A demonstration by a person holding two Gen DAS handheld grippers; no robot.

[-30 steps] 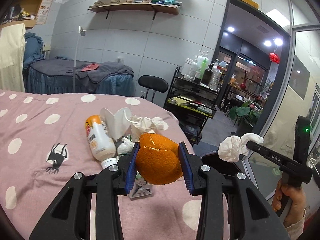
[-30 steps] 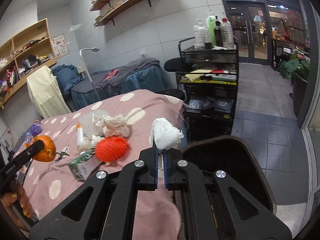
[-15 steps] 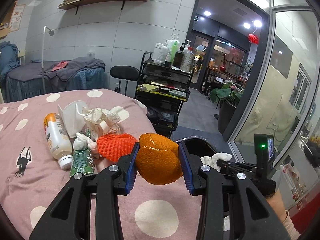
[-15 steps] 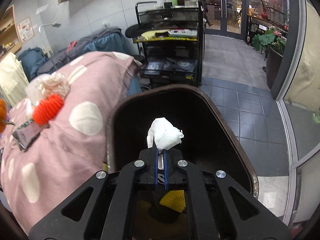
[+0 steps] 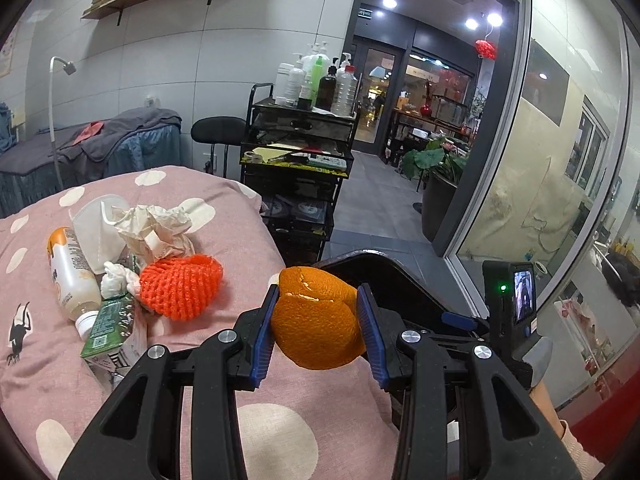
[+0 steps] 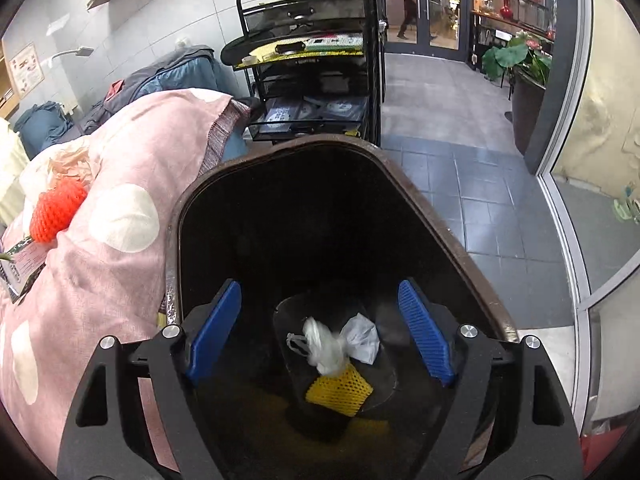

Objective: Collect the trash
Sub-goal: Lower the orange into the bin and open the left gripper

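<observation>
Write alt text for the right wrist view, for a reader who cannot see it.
The right gripper, jaws opening and empty, hangs over a dark trash bin holding white tissue and yellow foam netting. A pink polka-dot bedspread lies left.

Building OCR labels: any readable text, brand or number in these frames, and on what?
None legible.
Green carton: print too small.
Bottle label: blurred.
Cart bottles: labels unreadable.
Wall poster: blurred.
Green sign above the door: too small.
</observation>
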